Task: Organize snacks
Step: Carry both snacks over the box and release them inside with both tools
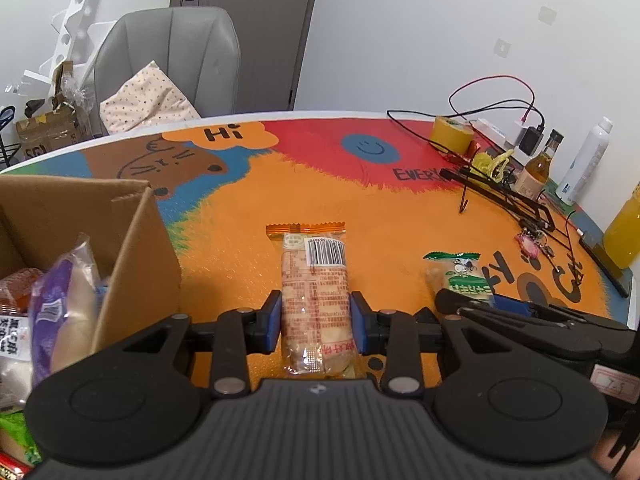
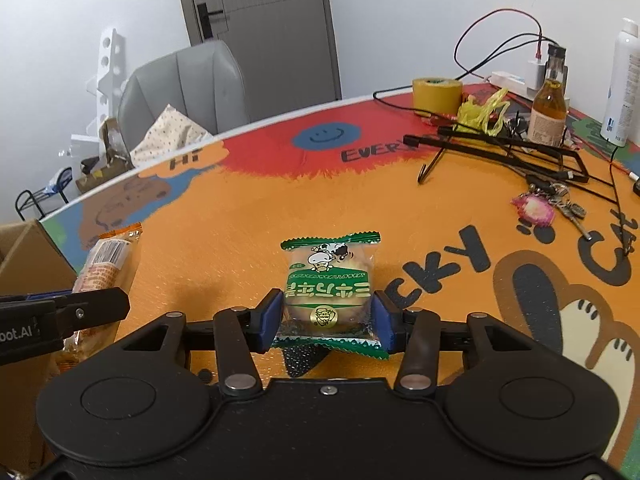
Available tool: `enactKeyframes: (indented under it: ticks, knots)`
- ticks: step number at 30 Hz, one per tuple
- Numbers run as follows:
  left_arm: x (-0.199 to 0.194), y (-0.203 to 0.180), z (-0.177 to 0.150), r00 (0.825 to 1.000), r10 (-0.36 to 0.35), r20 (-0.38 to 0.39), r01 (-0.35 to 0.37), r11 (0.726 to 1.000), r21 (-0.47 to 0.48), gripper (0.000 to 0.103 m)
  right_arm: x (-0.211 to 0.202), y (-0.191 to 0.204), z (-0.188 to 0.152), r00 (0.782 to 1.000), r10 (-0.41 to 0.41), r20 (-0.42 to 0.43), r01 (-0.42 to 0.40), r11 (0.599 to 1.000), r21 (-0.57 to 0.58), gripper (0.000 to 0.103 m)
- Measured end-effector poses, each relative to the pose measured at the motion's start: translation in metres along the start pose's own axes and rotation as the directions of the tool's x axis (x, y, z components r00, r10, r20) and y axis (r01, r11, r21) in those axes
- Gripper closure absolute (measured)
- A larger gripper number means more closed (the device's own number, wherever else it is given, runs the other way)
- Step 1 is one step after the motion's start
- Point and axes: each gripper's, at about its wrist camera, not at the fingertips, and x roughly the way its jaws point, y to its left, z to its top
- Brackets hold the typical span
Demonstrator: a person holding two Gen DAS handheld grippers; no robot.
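Note:
My left gripper (image 1: 316, 322) is shut on a long orange-wrapped biscuit pack (image 1: 314, 280) that lies on the colourful table mat (image 1: 248, 248); its blue pads press both sides of the pack. My right gripper (image 2: 326, 320) is shut on a green-wrapped round cake (image 2: 330, 284), also on the mat. The cake shows in the left wrist view (image 1: 460, 276), with the right gripper to its right. The biscuit pack shows at the left of the right wrist view (image 2: 106, 264). An open cardboard box (image 1: 80, 220) with several snack packets stands to the left.
At the table's back right lie a roll of yellow tape (image 2: 436, 94), a brown glass bottle (image 2: 550, 100), a white spray can (image 2: 622, 80), black hangers and cables (image 2: 520, 148), keys (image 2: 560, 204) and a yellow drink bottle (image 1: 624, 232). A grey chair (image 1: 176, 60) stands behind the table.

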Motion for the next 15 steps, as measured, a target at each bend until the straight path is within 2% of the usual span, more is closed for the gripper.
enactKeyframes:
  ticks: [15]
  knots:
    - [-0.046, 0.006, 0.000, 0.998, 0.000, 0.069, 0.000, 1.000, 0.004, 0.069, -0.043, 0.015, 0.007, 0.994, 0.079, 0.072, -0.080, 0.997, 0.008, 0.058]
